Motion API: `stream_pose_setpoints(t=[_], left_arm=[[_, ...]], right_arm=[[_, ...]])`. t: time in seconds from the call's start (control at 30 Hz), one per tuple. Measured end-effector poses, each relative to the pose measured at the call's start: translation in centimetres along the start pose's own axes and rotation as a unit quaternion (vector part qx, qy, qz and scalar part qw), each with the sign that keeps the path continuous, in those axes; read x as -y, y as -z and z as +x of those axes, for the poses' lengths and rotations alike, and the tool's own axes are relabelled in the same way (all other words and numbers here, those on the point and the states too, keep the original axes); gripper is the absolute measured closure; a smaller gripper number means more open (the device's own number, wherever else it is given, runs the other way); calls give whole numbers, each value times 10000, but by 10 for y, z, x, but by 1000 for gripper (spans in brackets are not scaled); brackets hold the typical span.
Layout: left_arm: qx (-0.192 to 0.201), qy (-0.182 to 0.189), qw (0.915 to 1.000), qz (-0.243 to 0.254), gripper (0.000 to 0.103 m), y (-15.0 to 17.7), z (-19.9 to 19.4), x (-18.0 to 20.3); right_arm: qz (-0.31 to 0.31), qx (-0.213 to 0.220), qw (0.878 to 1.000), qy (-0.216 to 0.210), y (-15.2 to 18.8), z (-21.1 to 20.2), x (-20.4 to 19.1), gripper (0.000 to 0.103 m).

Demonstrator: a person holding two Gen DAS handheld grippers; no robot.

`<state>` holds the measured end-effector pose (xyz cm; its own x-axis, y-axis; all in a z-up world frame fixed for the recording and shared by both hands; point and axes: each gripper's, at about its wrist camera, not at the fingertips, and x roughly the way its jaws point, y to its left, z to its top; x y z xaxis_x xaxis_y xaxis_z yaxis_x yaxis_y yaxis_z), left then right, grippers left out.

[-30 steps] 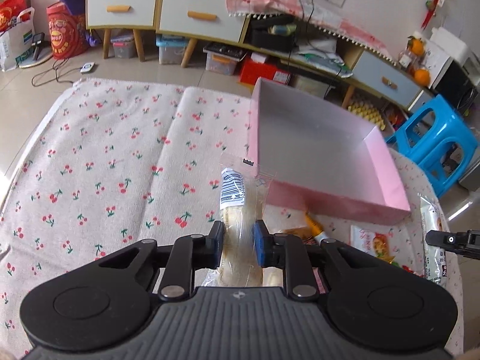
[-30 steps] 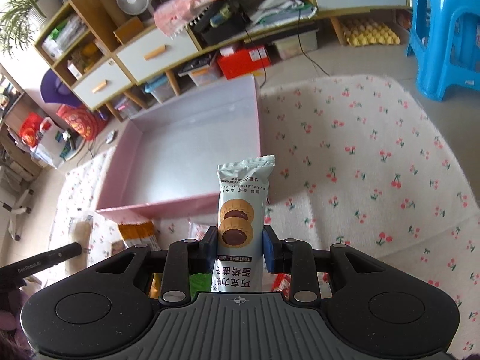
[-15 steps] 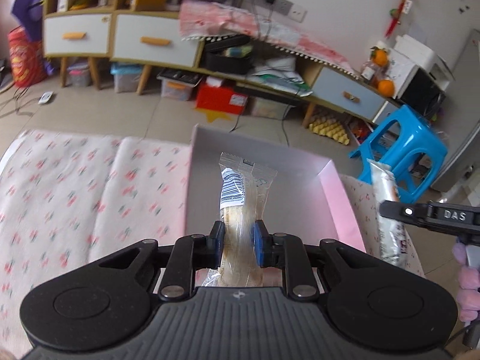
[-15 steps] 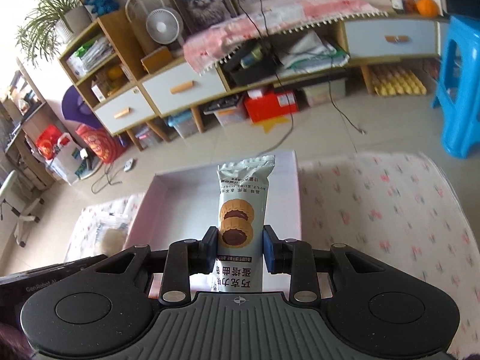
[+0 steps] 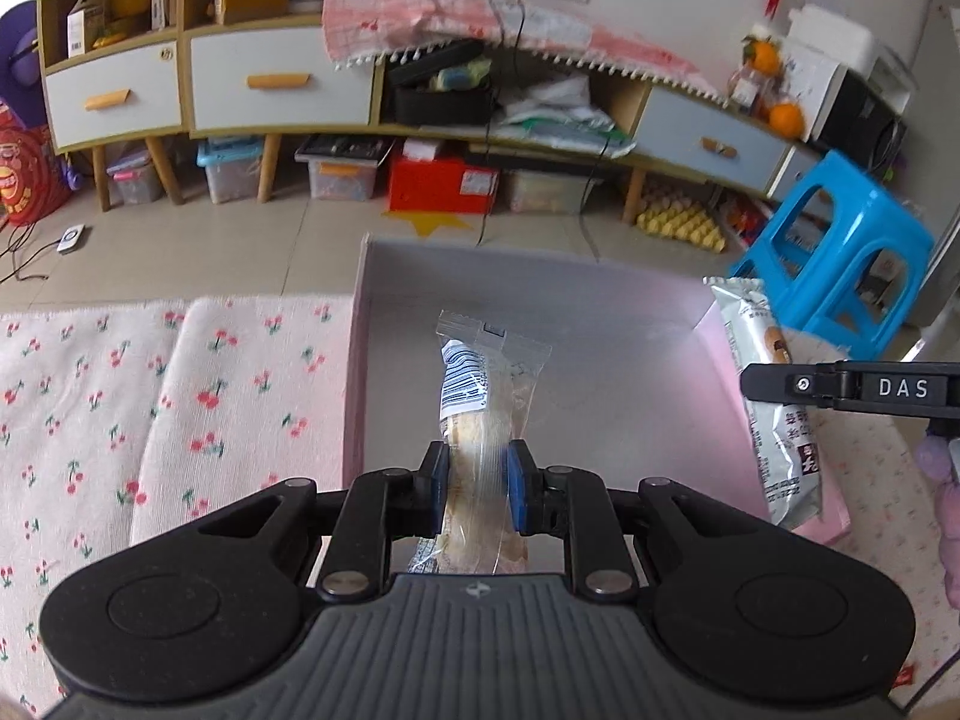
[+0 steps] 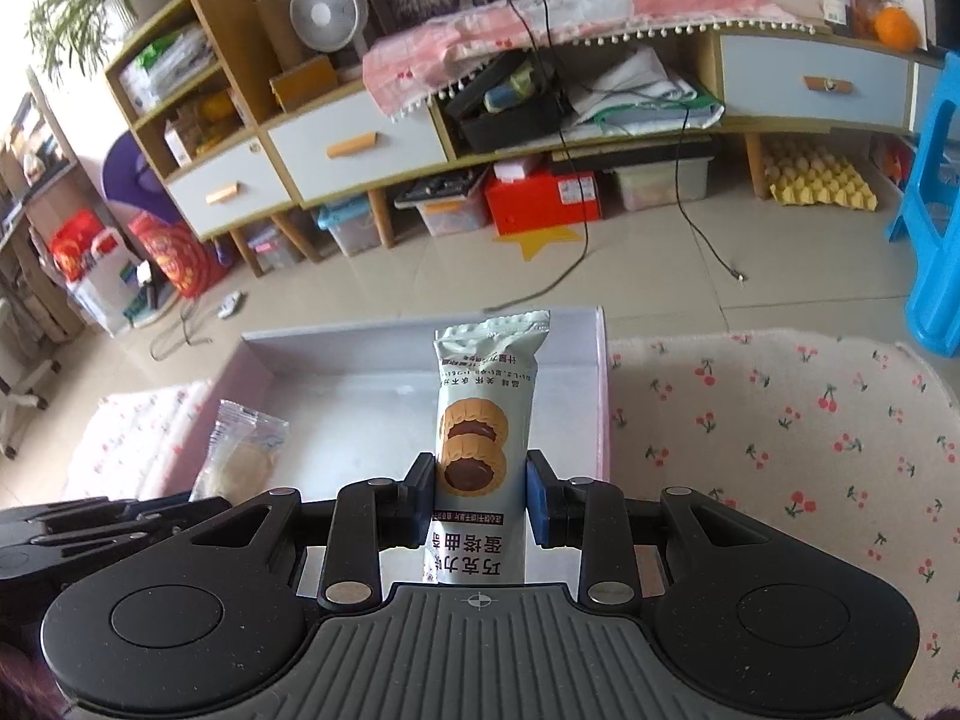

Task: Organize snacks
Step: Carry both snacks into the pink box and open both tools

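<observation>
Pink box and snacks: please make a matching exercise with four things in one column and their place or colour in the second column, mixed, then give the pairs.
Things:
1. clear bread packet
2. cookie packet
3. pink box
4. stool

Place or colour:
A. blue, on the floor
B. in the right gripper
C. on the cherry cloth
D. in the left gripper

Pairs: 1-D, 2-B, 3-C, 4-A

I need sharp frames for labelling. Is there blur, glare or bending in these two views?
Left wrist view: the cabinet bends strongly from the fisheye lens, and light glares on the pink box wall. Right wrist view: the cookie packet print is sharp, and the cabinet line curves too.
</observation>
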<state>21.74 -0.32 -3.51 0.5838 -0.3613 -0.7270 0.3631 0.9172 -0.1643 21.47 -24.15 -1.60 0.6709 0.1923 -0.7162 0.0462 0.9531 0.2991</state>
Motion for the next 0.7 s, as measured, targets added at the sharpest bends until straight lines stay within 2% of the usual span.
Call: stream_pose_setpoints(t=[0.1,0.43,0.7], left_arm=[[-148,-156,9998,-5,85,7,1,-3],[-311,-202,9993,-47,86,17,-14,-4],[-48,-177,9998,-32,85,18,-9,-3]], right_arm=[[-108,-133,9998,74,8,8,0,73],[-260,-411,9988,84,20,11,-3,73],[-369,-350,9987,50,21,15,-6,73]])
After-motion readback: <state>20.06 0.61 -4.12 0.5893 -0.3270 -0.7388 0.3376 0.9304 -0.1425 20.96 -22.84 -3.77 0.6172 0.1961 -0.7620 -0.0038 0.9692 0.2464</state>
